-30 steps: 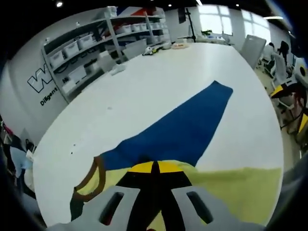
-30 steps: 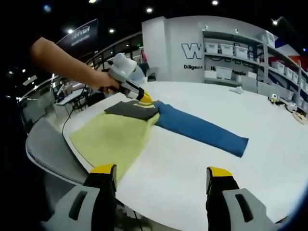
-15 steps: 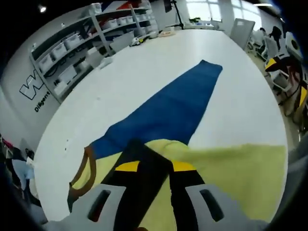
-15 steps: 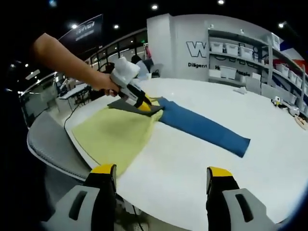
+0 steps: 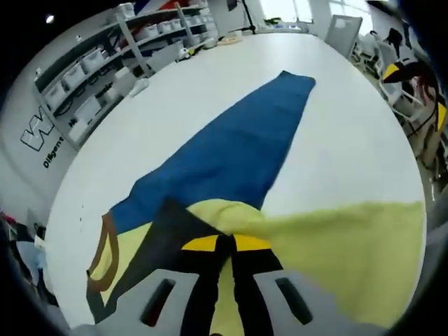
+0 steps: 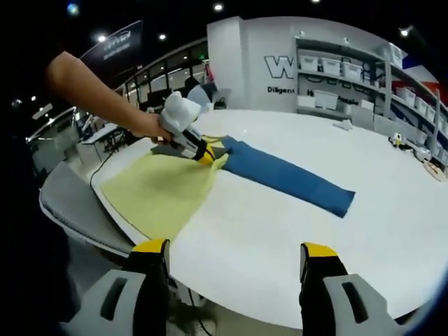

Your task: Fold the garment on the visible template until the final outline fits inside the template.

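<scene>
Left gripper view: the left gripper (image 5: 218, 243) has its yellow-tipped fingers closed on a fold of the pale yellow cloth garment (image 5: 336, 245), which lies on the white round table (image 5: 350, 140) with its long blue sleeve (image 5: 231, 150) stretched straight ahead. Folding looks barely begun. Compared with a second ago, the dark collar flap now lies further left. The right gripper (image 6: 231, 260) hangs wide open, empty.
</scene>
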A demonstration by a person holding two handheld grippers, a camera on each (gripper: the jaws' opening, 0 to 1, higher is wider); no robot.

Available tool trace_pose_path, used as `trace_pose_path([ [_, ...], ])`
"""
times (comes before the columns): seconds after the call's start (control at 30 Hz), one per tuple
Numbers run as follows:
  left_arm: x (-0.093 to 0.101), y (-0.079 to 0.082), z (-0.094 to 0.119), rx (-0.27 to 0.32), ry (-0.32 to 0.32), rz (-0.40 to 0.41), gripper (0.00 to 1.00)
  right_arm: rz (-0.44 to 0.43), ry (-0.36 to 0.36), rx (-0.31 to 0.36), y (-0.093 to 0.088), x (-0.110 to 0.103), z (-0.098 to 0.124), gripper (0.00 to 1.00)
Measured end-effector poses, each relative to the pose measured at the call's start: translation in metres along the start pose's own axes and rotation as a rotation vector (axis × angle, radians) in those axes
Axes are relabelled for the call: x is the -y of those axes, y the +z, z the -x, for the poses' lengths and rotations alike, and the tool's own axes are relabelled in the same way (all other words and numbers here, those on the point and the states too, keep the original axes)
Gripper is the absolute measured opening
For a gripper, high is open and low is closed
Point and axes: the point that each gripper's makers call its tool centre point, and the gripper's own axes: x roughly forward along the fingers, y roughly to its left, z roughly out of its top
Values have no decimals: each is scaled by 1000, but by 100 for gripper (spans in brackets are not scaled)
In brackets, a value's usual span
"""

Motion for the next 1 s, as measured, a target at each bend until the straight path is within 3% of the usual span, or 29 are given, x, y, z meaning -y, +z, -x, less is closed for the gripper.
trace_pose_path([
  [0.17,0,3,4,13,-4,-5,2,-8,10,1,3,-1,-8,74],
  [0.43,3,3,9,27,-44,59,2,0,19,17,15,0,-19,73],
  [0.5,17,-1,7,9,-124,102,1,-6,22,21,17,-1,-21,73],
  [0.57,15,7,7,65,-106,19,15,-5,25,20,18,-1,-23,73],
  [0.63,21,5,9,48,-124,59,32,-1,24,20,19,1,-25,73],
  [0.83,28,6,22,93,-149,3,41,1,3,29,26,8,-30,73],
  [1.0,25,8,29,98,-145,7,46,8,-19,37,30,17,-35,73],
])
